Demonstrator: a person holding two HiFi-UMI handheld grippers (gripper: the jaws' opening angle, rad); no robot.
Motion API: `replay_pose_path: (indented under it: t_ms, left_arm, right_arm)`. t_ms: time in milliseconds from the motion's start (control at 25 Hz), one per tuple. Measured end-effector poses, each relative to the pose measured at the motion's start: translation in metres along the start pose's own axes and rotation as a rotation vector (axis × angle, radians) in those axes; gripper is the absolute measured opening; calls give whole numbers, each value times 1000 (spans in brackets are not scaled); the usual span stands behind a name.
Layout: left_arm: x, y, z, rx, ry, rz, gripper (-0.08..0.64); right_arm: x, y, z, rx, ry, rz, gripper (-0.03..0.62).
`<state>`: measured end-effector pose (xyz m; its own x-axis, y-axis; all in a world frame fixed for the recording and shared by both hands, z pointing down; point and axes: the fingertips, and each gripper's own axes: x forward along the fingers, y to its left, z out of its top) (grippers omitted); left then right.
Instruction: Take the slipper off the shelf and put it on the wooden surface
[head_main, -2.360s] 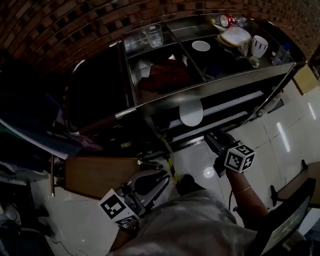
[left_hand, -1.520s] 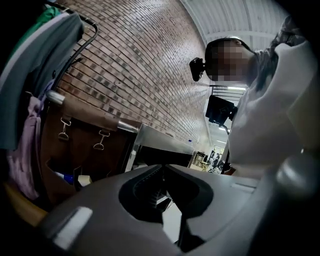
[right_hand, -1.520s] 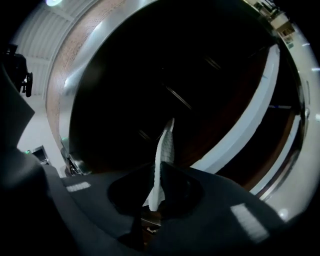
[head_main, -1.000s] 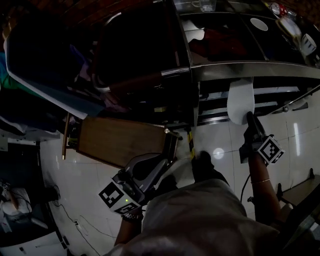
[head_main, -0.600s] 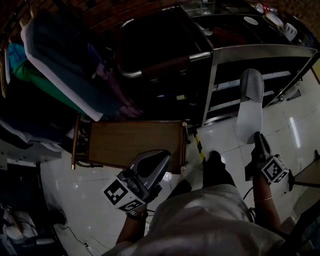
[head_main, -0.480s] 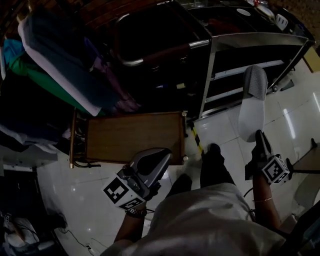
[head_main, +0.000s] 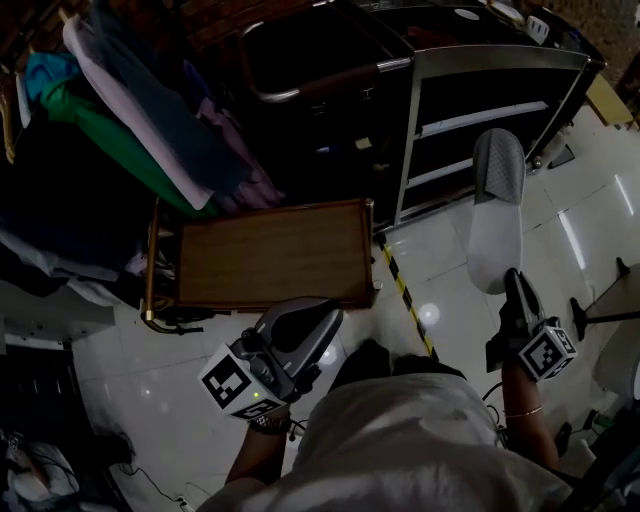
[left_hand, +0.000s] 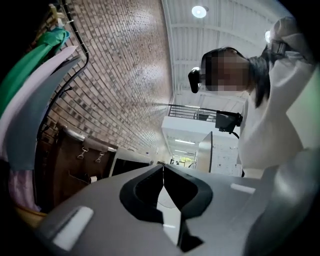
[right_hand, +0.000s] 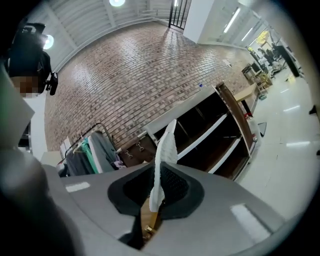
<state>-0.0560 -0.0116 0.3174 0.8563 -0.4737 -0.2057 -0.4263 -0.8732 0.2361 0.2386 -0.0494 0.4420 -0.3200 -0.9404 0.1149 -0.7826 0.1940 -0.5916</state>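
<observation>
In the head view a grey-and-white slipper (head_main: 497, 215) hangs over the tiled floor, in front of the dark metal shelf (head_main: 480, 95) and apart from it. My right gripper (head_main: 511, 280) is shut on the slipper's near end. In the right gripper view the slipper (right_hand: 165, 145) stands edge-on, pinched between the jaws of the right gripper (right_hand: 157, 175). The wooden surface (head_main: 270, 255) lies low on the floor to the left of the slipper and is bare. My left gripper (head_main: 312, 322) hovers just in front of that surface, shut and holding nothing; the left gripper (left_hand: 162, 168) points up at a brick wall.
A rack of hanging clothes (head_main: 130, 120), green and pale, stands beyond the wooden surface at the upper left. Black-and-yellow tape (head_main: 405, 295) runs across the floor between the wooden surface and the slipper. A dark stand foot (head_main: 598, 312) sits at the right edge.
The right gripper has drawn the slipper out of the shelf and towards me, over the floor. The view has swung left, bringing the wooden surface towards the middle. The left gripper stays shut.
</observation>
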Motion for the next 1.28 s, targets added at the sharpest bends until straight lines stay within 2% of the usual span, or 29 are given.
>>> replay_pose_path:
  t_ms: [120,200,320,440,600,720,840,1000,1280]
  left_arm:
    - [1,-25,16,39,-14,11,0]
    - [-6,-37,23,27,-34,31,0]
    - [-11,-61,17,1,-25,62,0]
    - [-3,-80,9,7,-5,89,0]
    - [-13,-87,-3,-12,-44,169,0]
    - [-29,-81,-10,-28,-69,193,0]
    - [-42,-71,-3,-1,-74,199,0]
    - [-64,-55,13,34,-55,191,0]
    - [-149,9,32,36,14,215,0]
  right_arm:
    - [-21,14,-5,-30,11,53,32]
    - [-32,19,-17,-32,35,87,32]
    - [-48,18,-29,-24,87,135,32]
    - [-63,10,-43,2,131,182,31]
    - [-77,9,-62,22,200,196,32]
    - [-81,19,-59,-2,213,223,31]
    - [-76,32,-56,-35,231,265,32]
    - [-53,46,-65,-17,220,251,32]
    - [14,117,-150,108,241,249,32]
